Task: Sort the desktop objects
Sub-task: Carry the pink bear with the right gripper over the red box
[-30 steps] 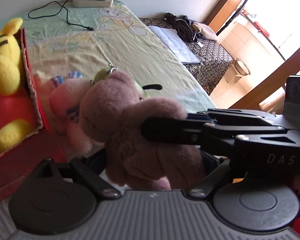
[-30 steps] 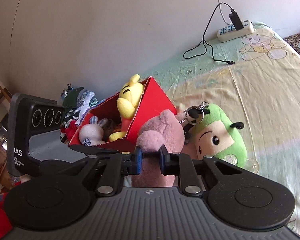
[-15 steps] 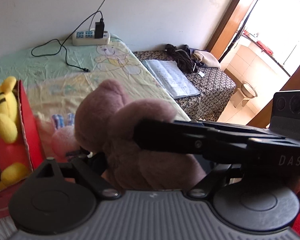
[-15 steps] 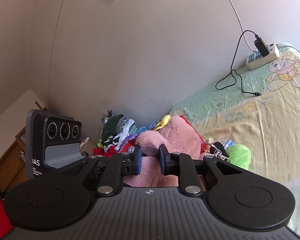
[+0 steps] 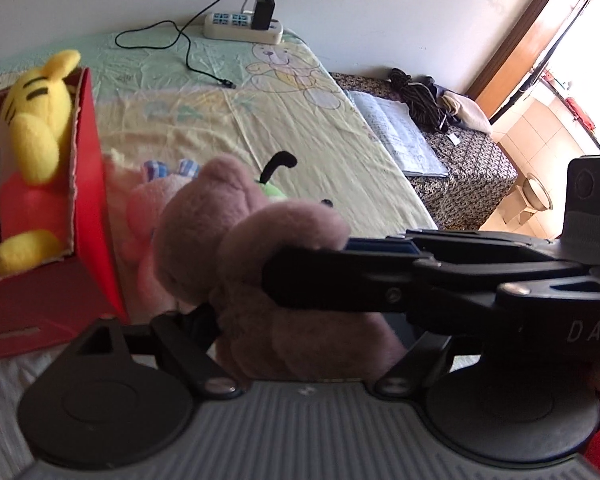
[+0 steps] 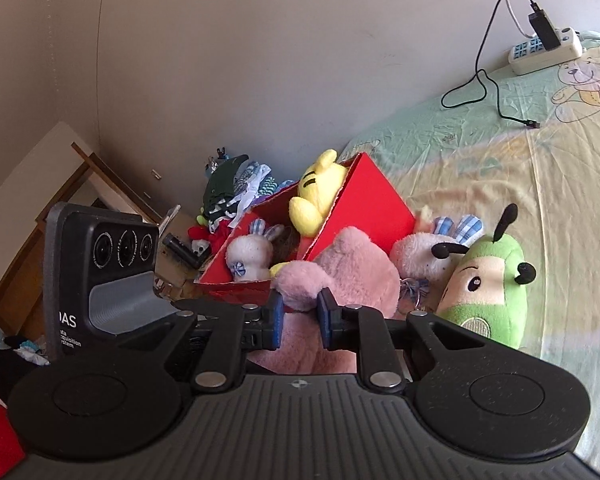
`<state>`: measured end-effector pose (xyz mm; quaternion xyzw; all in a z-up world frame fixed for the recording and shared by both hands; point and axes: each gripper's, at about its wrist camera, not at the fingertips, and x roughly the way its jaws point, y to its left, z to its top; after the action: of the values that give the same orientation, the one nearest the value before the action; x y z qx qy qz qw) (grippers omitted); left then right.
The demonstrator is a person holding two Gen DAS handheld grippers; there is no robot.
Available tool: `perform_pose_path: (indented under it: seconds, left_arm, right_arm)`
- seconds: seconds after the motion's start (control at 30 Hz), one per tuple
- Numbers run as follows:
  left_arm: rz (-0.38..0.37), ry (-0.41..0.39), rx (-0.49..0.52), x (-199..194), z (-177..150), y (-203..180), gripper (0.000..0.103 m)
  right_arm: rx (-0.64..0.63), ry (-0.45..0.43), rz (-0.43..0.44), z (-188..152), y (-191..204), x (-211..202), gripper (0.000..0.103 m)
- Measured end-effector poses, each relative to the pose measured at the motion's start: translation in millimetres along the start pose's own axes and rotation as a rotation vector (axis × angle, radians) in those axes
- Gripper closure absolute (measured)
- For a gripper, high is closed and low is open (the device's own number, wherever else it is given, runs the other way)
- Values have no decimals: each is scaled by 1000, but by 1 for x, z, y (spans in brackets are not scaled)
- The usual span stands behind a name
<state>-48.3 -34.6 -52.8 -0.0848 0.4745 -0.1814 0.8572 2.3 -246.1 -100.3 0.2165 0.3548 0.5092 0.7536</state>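
Observation:
A mauve teddy bear (image 5: 220, 240) hangs above the bed between both grippers. My left gripper (image 5: 296, 316) holds its body, with the fingertips buried in the plush. My right gripper (image 6: 300, 318) is shut on one of the bear's (image 6: 356, 272) limbs, pinched between blue pads, and in the left wrist view it reaches in from the right. Just left of the bear, a red box (image 5: 96, 200) holds a yellow plush (image 5: 32, 120) and a white bunny (image 6: 252, 256). A pink bunny (image 6: 424, 252) and a green bug plush (image 6: 488, 280) lie on the sheet beside the box.
A power strip (image 5: 242, 26) with a black cable lies at the far end of the bed. An open book (image 5: 396, 136) and dark clothing rest on a patterned table to the right. A clothes pile (image 6: 236, 188) sits behind the red box.
Both grippers rose with the bear half a second ago and have since come lower again. The box and the toys on the sheet are back in view. The bear stays gripped.

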Motion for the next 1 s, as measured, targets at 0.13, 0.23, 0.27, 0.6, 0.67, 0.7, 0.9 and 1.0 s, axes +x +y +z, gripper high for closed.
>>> perform_pose_path:
  seconds: [0.13,0.23,0.27,0.6,0.67,0.7,0.9,1.0]
  left_arm:
    - [4,-37,-19,-9,8,1,21]
    - [-6,-64,-34,-17,9,4,21]
    - [-12,-70,-43,-19,10,6,21]
    - [-67,-138,-34,-49,20,32,22]
    - [-71,-145,-20,-57,24,40,22]
    - [-70,-150,-9,-62,26,43,23]
    - [-97,-223,70,-103,36,67,23]
    - [-102,-262,97,-124,37,81,23]
  right_arm:
    - [-4,1,24,10,2,-1,83]
    - [-16,9,36,18,5,2,83]
    - [-18,14,38,20,7,3,83]
    - [-33,-32,-1,33,35,24,83]
    - [-36,-53,-19,35,44,30,83]
    - [-41,-64,-27,36,49,34,83]
    - [-107,-143,-47,44,89,51,83]
    - [-131,-173,-52,47,106,65,83]
